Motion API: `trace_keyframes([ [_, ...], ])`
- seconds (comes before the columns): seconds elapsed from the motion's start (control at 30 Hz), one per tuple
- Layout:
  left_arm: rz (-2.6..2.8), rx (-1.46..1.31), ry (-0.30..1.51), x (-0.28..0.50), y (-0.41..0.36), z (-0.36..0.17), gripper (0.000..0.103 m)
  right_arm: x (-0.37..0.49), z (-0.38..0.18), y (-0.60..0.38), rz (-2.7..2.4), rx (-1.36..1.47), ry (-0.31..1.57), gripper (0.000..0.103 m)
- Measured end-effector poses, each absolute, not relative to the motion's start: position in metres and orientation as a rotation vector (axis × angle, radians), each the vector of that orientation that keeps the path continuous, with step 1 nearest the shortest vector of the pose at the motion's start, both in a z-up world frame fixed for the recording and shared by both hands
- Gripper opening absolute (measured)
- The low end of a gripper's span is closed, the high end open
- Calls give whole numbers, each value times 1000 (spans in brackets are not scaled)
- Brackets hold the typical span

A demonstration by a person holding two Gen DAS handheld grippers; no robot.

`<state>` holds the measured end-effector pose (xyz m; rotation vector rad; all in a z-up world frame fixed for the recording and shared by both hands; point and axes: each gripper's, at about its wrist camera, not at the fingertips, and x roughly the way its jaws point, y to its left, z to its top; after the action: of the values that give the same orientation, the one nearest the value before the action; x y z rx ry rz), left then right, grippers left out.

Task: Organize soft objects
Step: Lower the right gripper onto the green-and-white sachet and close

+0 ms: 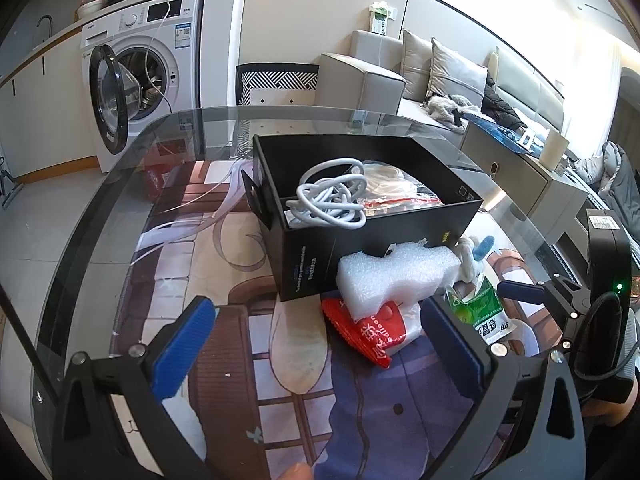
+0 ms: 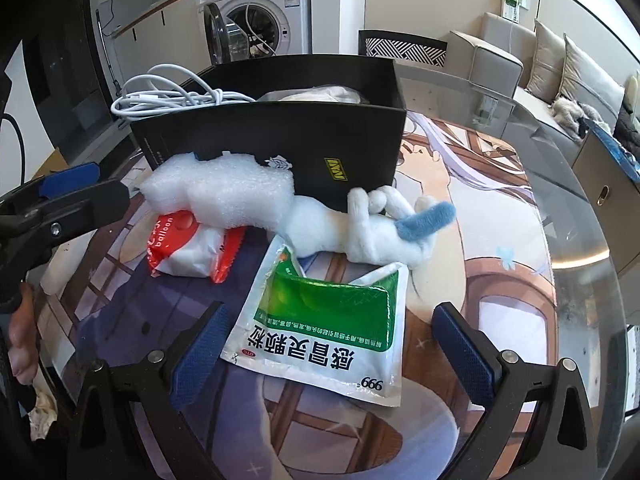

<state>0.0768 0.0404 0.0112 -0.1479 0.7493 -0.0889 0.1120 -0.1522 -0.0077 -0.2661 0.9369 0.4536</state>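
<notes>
A black box stands on the table and holds a white cable and a clear bag. In front of it lie a white foam piece, a red and white balloon packet, a white plush toy with a blue tail and a green and white medicine bag. My left gripper is open, just short of the balloon packet. My right gripper is open around the medicine bag's near end.
The glass table has a printed mat under it. A washing machine with its door open stands behind on the left. A sofa and a low cabinet are at the right.
</notes>
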Motion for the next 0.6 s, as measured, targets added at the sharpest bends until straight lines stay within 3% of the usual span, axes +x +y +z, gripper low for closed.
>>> trace_keyframes([
  [0.07, -88, -148, 751, 77, 40, 11, 103, 111, -6, -153, 458, -269, 929, 95],
  [0.13, -88, -149, 754, 77, 41, 10, 103, 110, -3, -154, 468, -270, 922, 82],
  [0.3, -89, -149, 755, 78, 40, 9, 103, 107, -1, -153, 502, -292, 912, 74],
  [0.4, -88, -149, 757, 78, 40, 8, 103, 104, 2, -155, 514, -290, 904, 62],
  [0.6, -88, -149, 756, 78, 39, 8, 103, 101, 4, -154, 534, -312, 894, 56],
])
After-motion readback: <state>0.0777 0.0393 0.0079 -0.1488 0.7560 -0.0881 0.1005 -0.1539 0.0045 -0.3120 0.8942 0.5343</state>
